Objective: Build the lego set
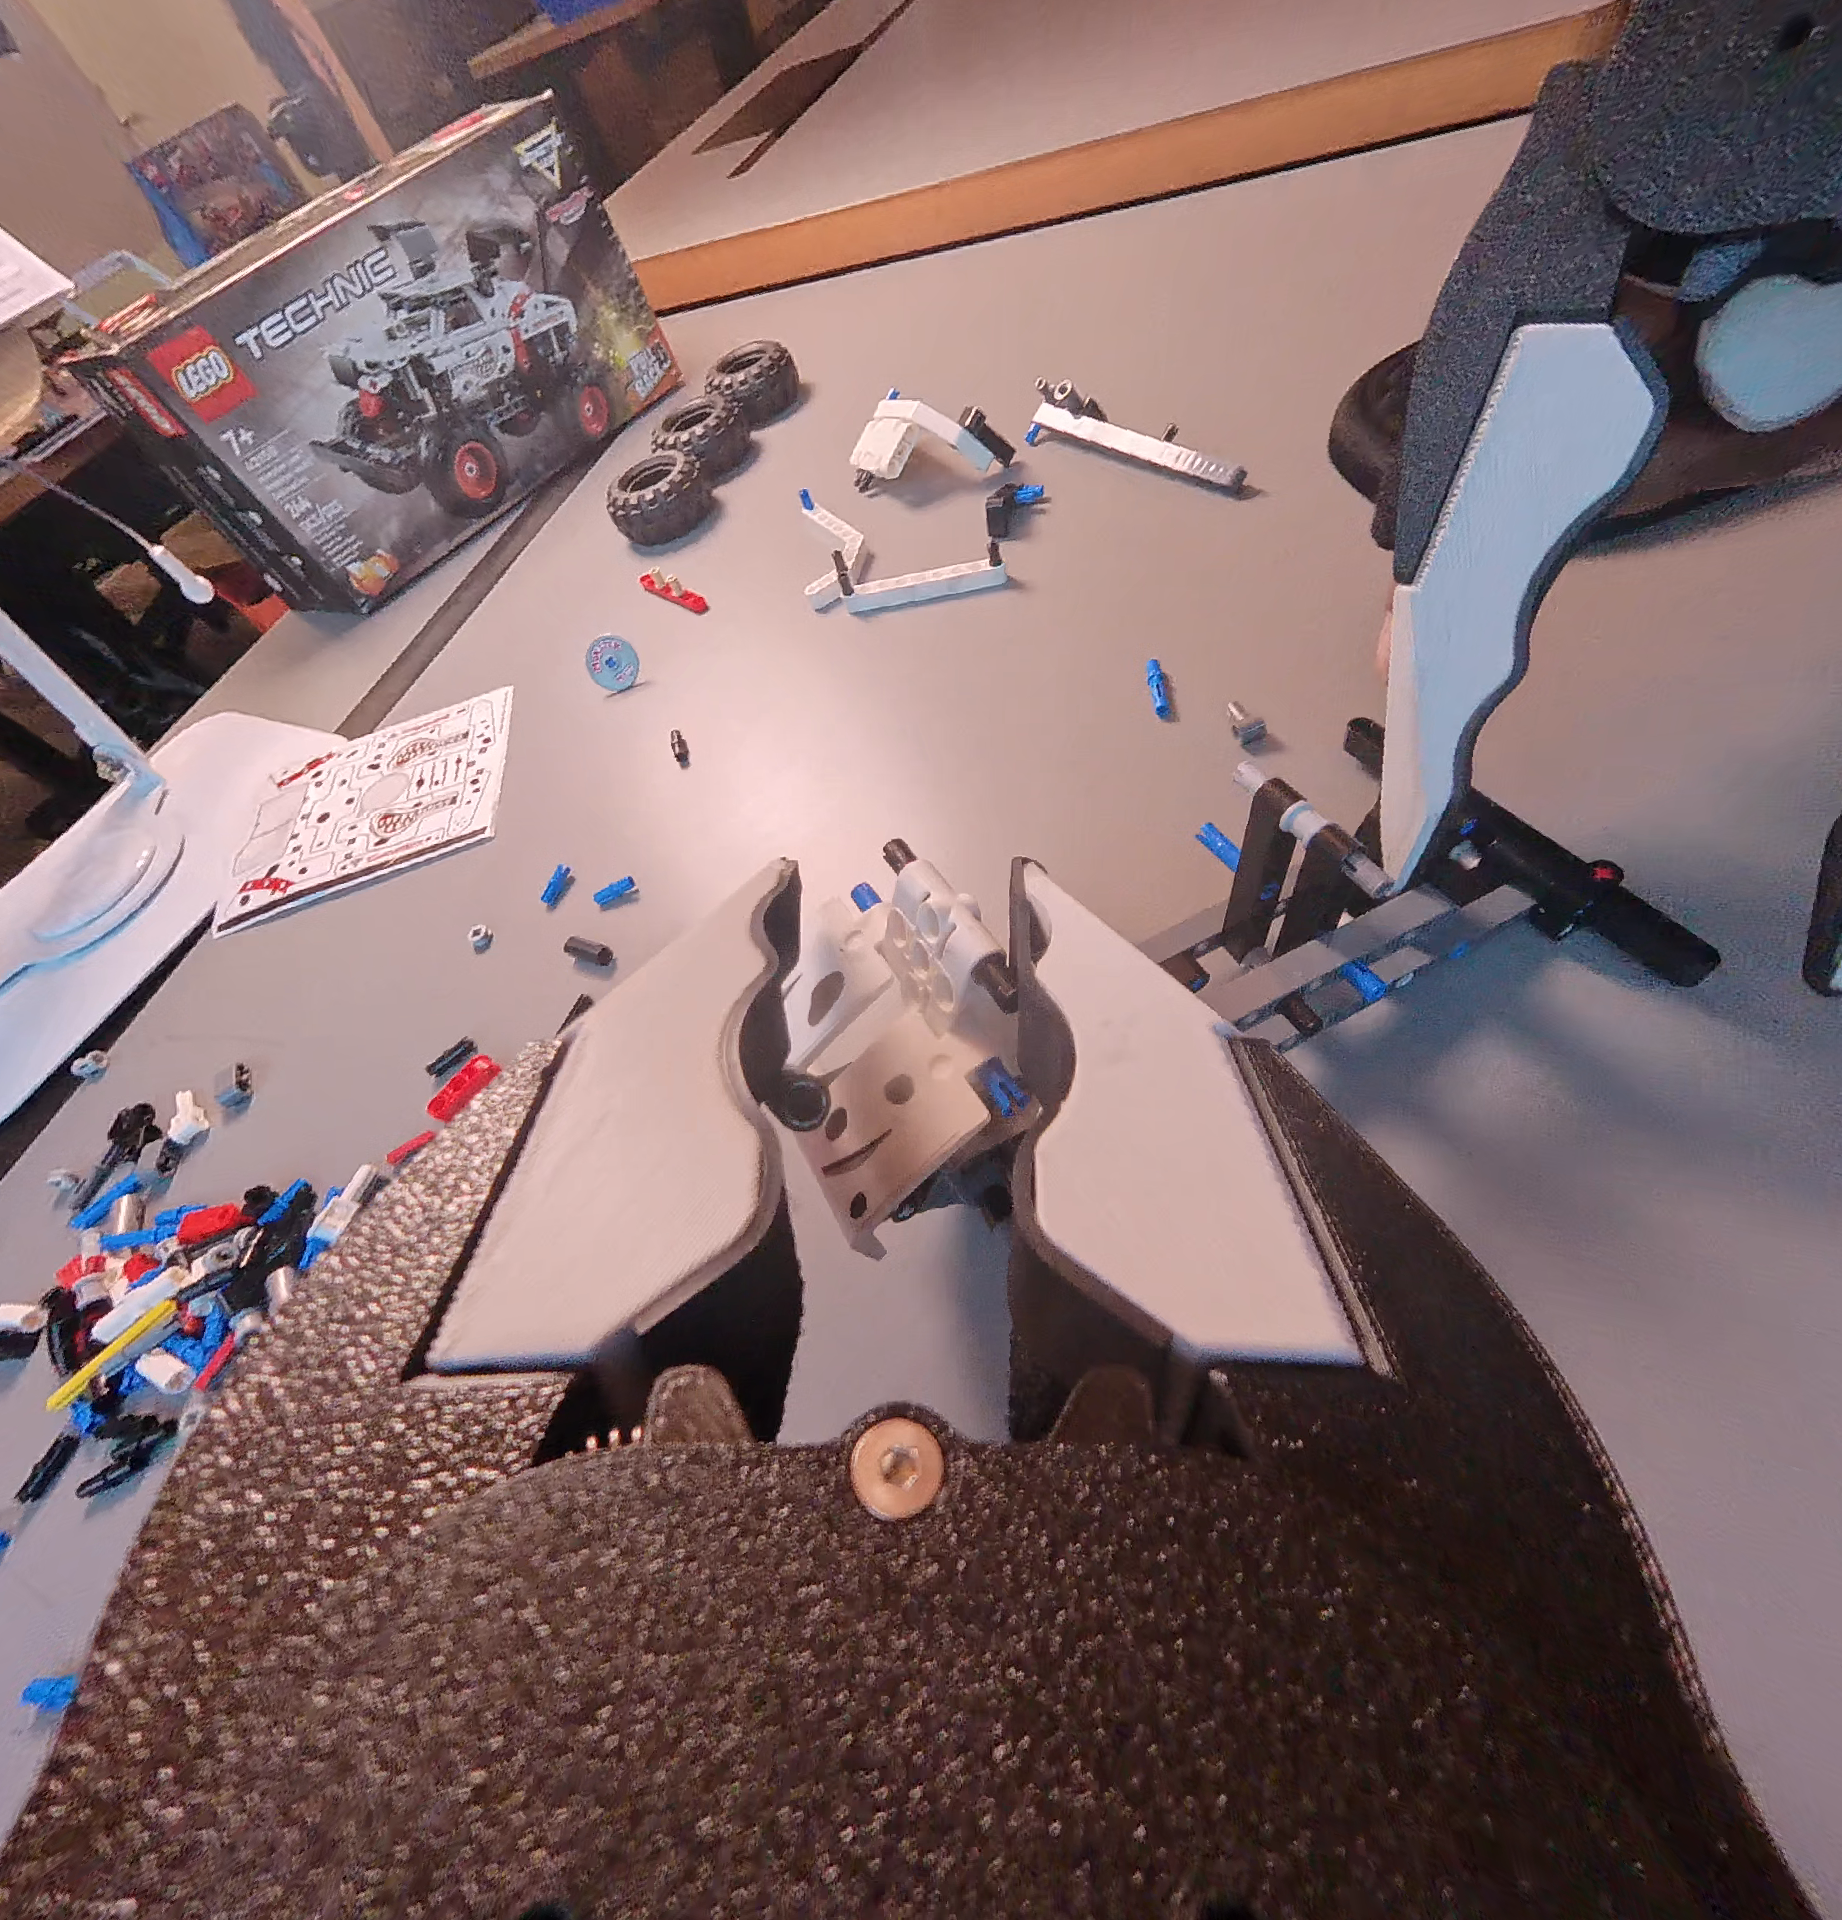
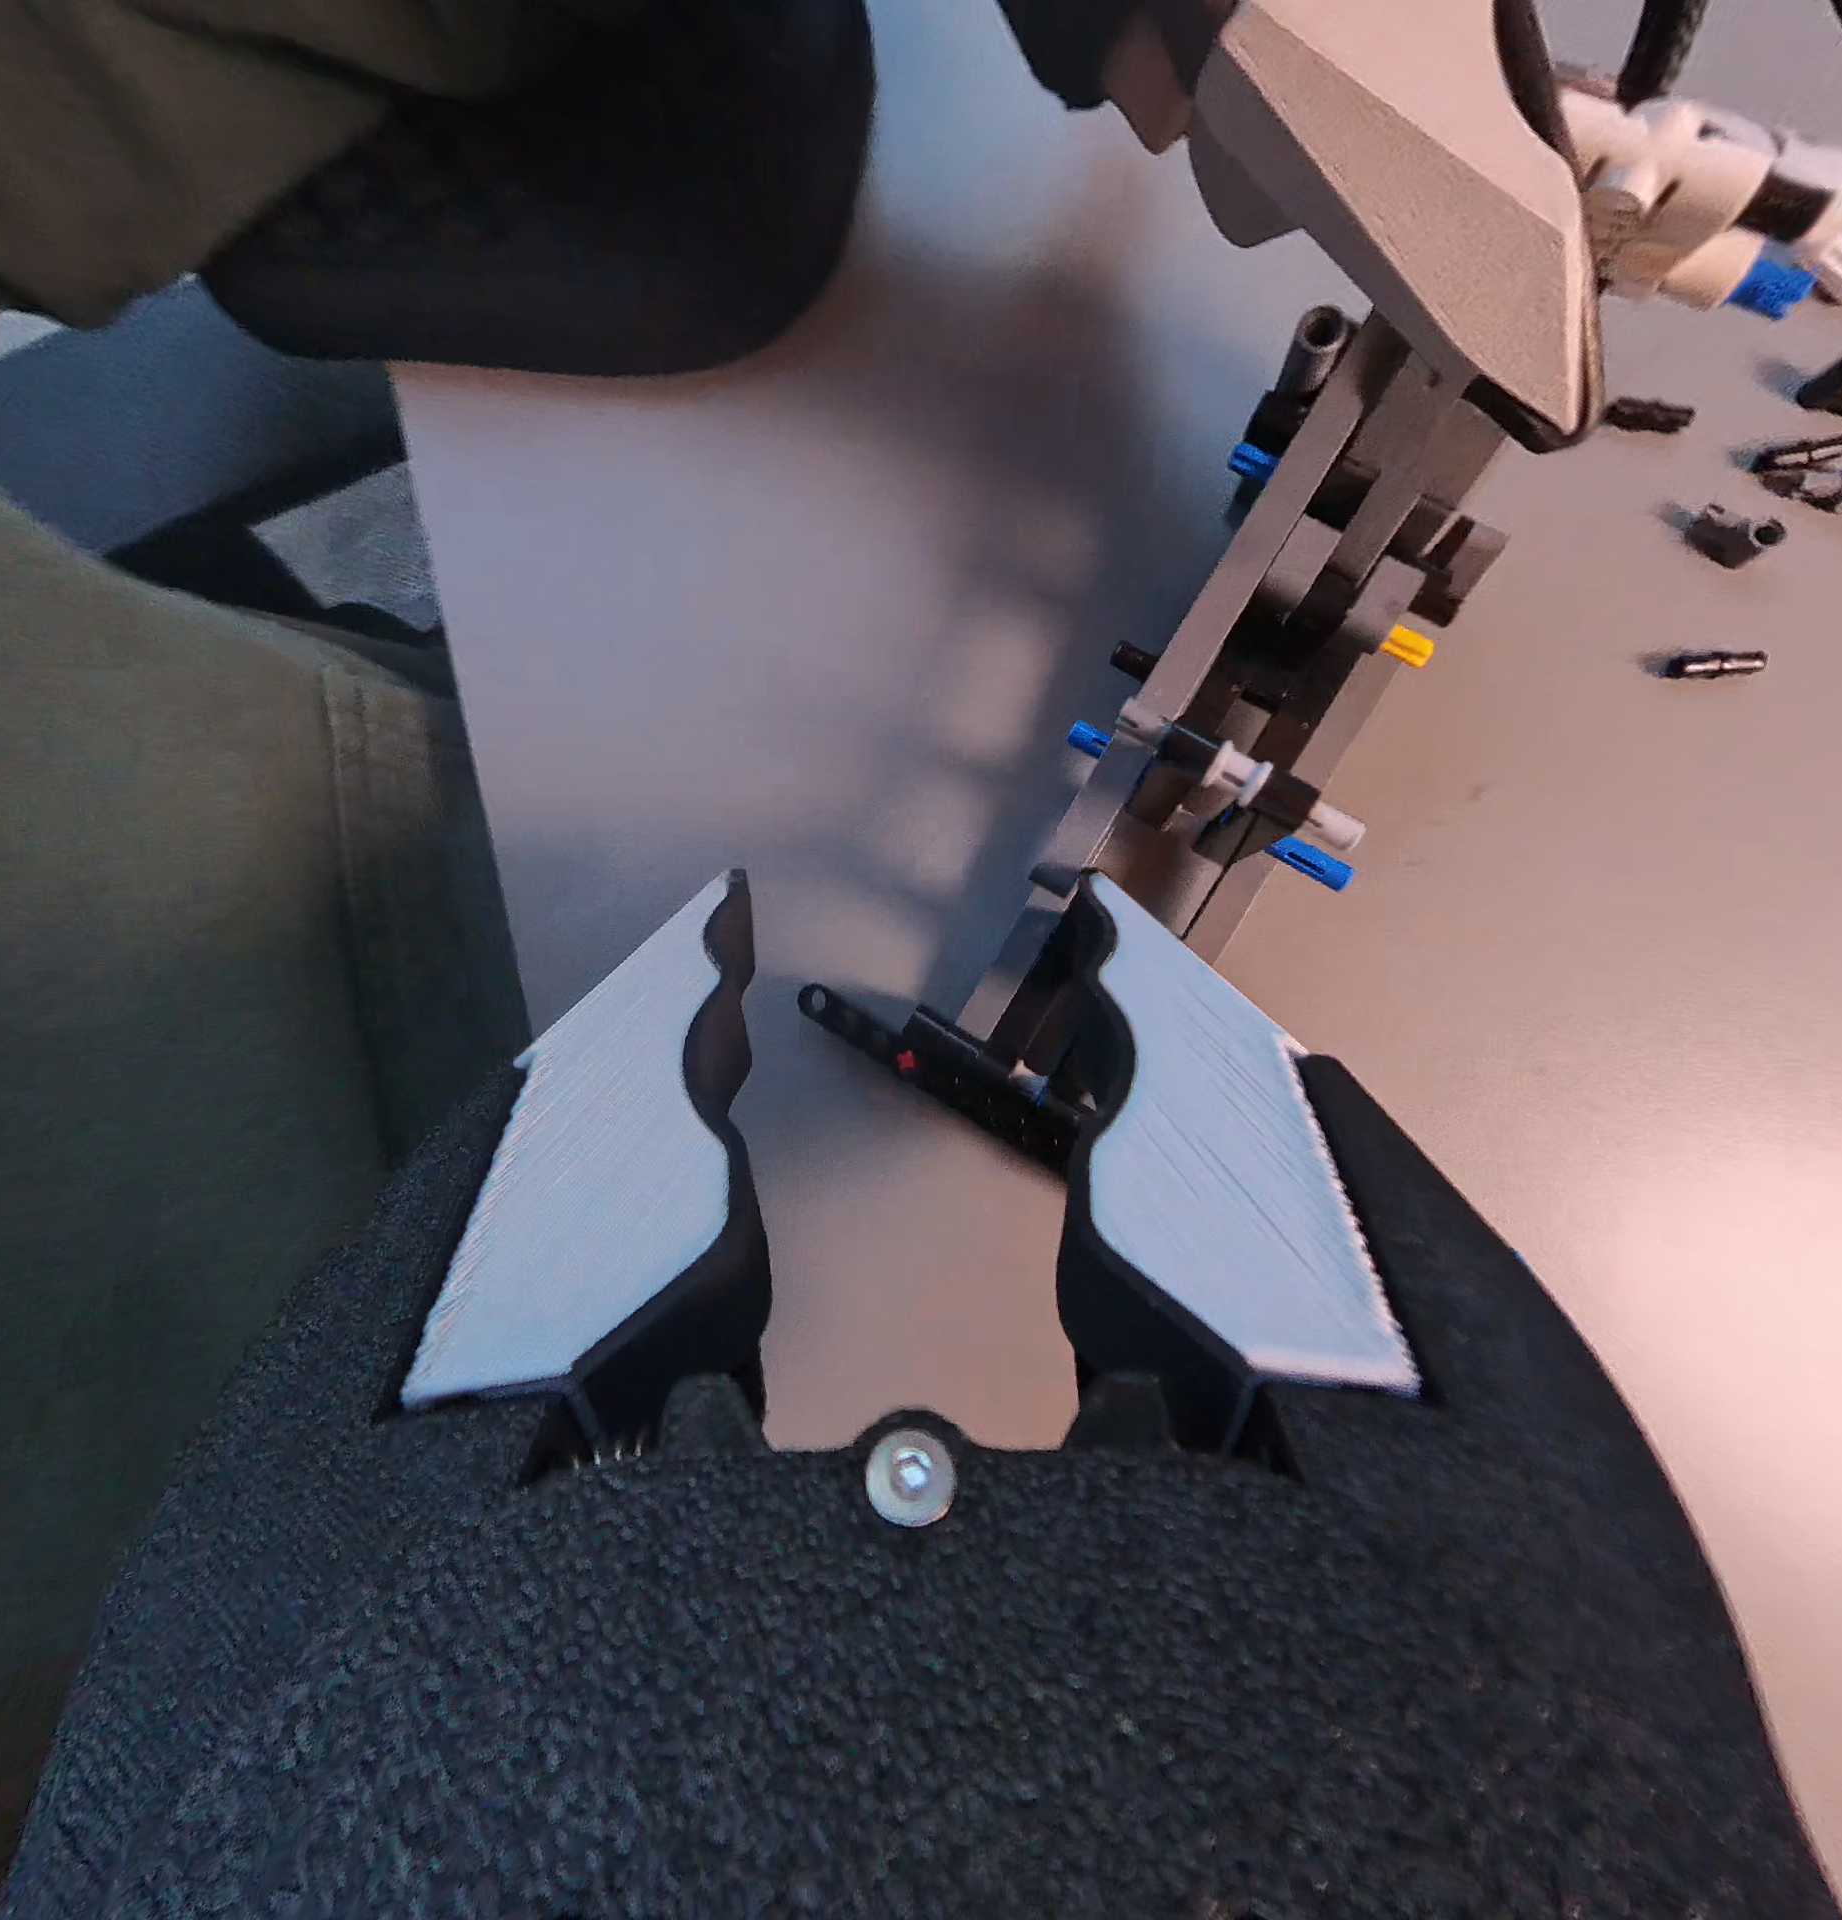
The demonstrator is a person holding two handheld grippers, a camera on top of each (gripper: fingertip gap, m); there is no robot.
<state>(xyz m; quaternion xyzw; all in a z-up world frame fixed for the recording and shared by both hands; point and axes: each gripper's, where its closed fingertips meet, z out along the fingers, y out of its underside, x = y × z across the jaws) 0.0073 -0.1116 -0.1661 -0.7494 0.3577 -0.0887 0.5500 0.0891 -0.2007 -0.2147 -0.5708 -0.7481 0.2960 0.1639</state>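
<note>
Smooth grey desk (image 1: pixel 1000 727), matte with a soft sheen, wooden edging at the far side; a dim room beyond, brown furniture and more boxes blurred. Far left stands the glossy cardboard set box (image 1: pixel 377 384), three knobbly black tyres (image 1: pixel 704 436) just beside it. A printed sticker sheet (image 1: pixel 371 805) lies flat nearer me, partly on white paper. White beam pieces (image 1: pixel 917 577) and a long white toothed strip (image 1: pixel 1135 442) are scattered mid-desk; loose blue pins around them. At my left, a heap of small parts (image 1: pixel 158 1278): blue, red, black, white, one thin yellow rod. My left gripper (image 1: pixel 901 914), pebbled black body with ribbed white facings, has its jaws clamped on a white holed block assembly (image 1: pixel 896 1039), held above the desk. My right gripper (image 2: pixel 912 935) has jaws apart, gripping nothing; its right finger (image 2: pixel 1093 997) touches the end of the dark frame (image 2: pixel 1260 644), a long black-and-grey lattice lying on the desk with blue, yellow and pale pins sticking out. An olive sleeve (image 2: pixel 169 831) fills the right view's left side.
</note>
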